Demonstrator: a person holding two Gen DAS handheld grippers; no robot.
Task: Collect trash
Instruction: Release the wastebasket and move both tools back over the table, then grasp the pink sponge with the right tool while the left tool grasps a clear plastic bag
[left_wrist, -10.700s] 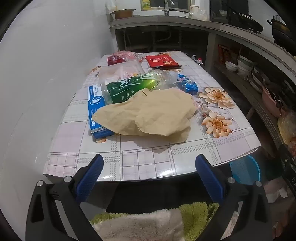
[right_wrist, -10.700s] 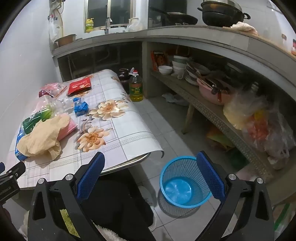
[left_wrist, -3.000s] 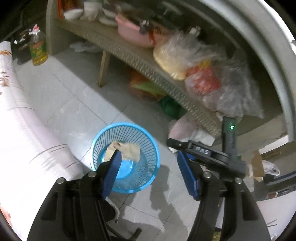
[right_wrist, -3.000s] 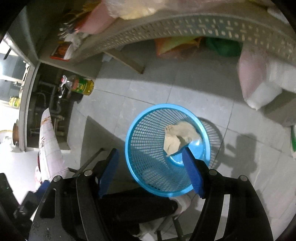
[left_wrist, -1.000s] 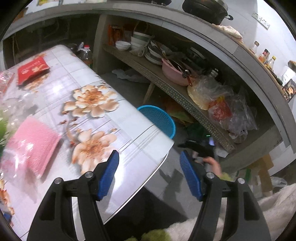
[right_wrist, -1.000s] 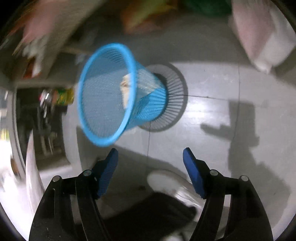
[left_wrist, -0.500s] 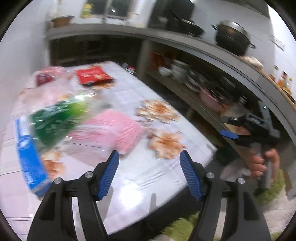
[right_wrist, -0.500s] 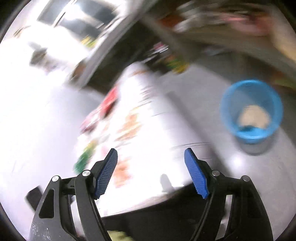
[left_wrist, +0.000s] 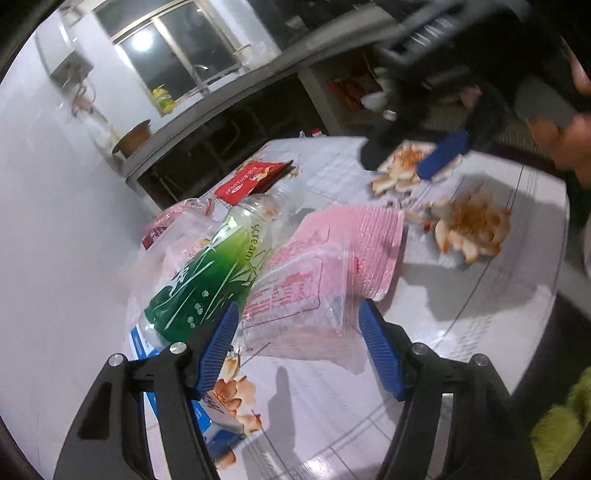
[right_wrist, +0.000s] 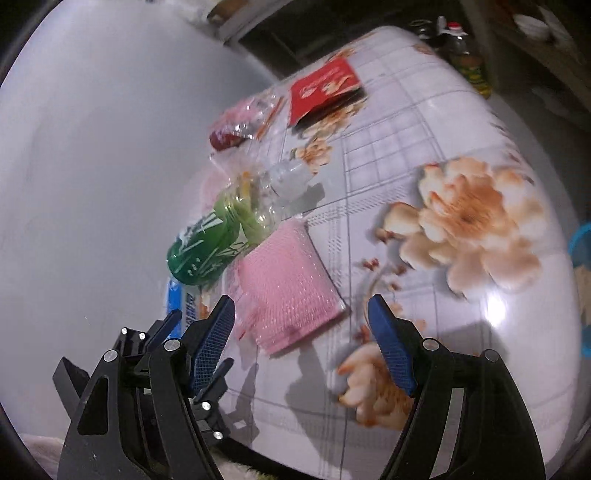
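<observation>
A pink plastic packet (left_wrist: 332, 254) lies on the flowered table (left_wrist: 480, 314), with a green-labelled plastic bottle (left_wrist: 210, 273) on its side beside it. My left gripper (left_wrist: 301, 350) is open and empty, just in front of the packet. My right gripper (right_wrist: 301, 345) is open and empty, above the packet (right_wrist: 288, 284) and beside the bottle (right_wrist: 210, 243). It also shows in the left wrist view (left_wrist: 443, 151), held over the far side of the table. A red packet (left_wrist: 255, 177) and a crumpled red-and-clear wrapper (right_wrist: 243, 122) lie further back.
A blue and white box (left_wrist: 218, 413) lies under the bottle near the table's front edge. The white wall (left_wrist: 55, 240) runs along the left side. The blue bin's rim (right_wrist: 580, 243) shows past the table's right edge. A counter with a bowl (left_wrist: 136, 138) stands behind.
Both grippers have swung from the blue bin on the floor back to the table. The tan paper that covered the packet earlier now lies in the bin.
</observation>
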